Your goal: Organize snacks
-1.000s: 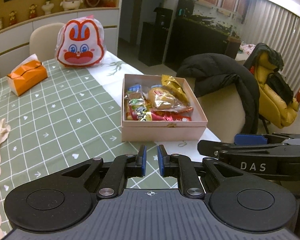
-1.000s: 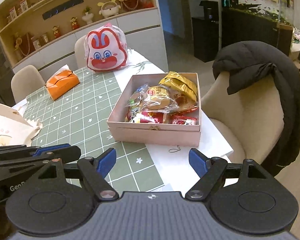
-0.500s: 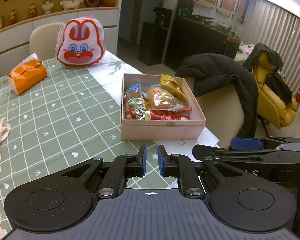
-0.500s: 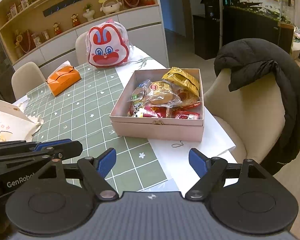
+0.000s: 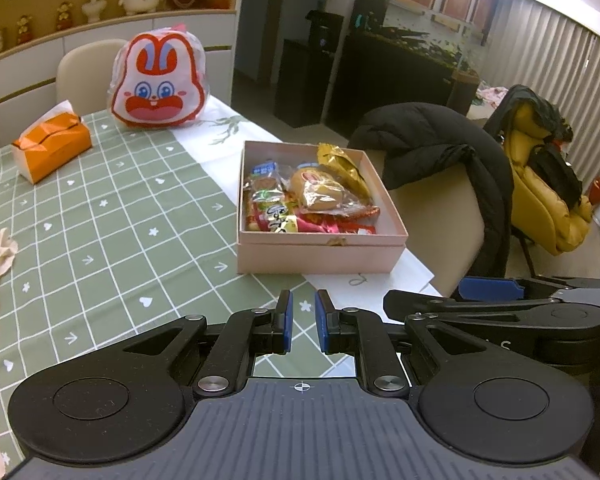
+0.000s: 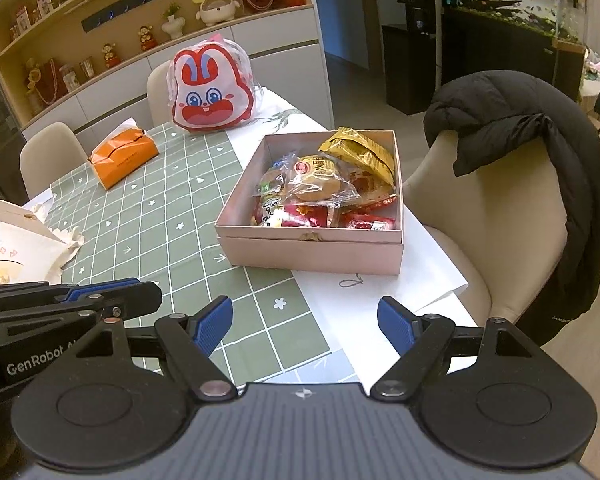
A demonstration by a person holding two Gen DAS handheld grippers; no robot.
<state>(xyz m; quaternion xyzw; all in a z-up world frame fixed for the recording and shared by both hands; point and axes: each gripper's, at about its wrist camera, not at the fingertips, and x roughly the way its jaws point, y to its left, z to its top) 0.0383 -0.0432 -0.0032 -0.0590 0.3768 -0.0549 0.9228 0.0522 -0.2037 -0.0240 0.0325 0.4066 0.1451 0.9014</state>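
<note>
A pink open box (image 5: 320,250) (image 6: 312,254) stands on the green checked tablecloth, partly on a white paper sheet (image 6: 380,300). Inside it lie several wrapped snacks (image 5: 308,200) (image 6: 320,188), with a gold packet (image 5: 342,164) (image 6: 360,152) leaning at the far side. My left gripper (image 5: 302,320) hovers short of the box's front wall, shut with nothing between its blue pads. The right gripper (image 6: 305,320) hangs beside it, equally short of the box, open and empty. Each gripper's fingers (image 5: 488,289) (image 6: 100,292) show side-on in the other's view.
A rabbit-faced bag (image 5: 158,84) (image 6: 212,88) and an orange tissue box (image 5: 52,148) (image 6: 124,156) sit at the far end of the table. A cream cloth bag (image 6: 12,240) lies at the left. A chair draped with a black jacket (image 6: 512,128) stands right of the box.
Both views have drifted only slightly. The box and snacks lie as before, and neither gripper's jaws have moved.
</note>
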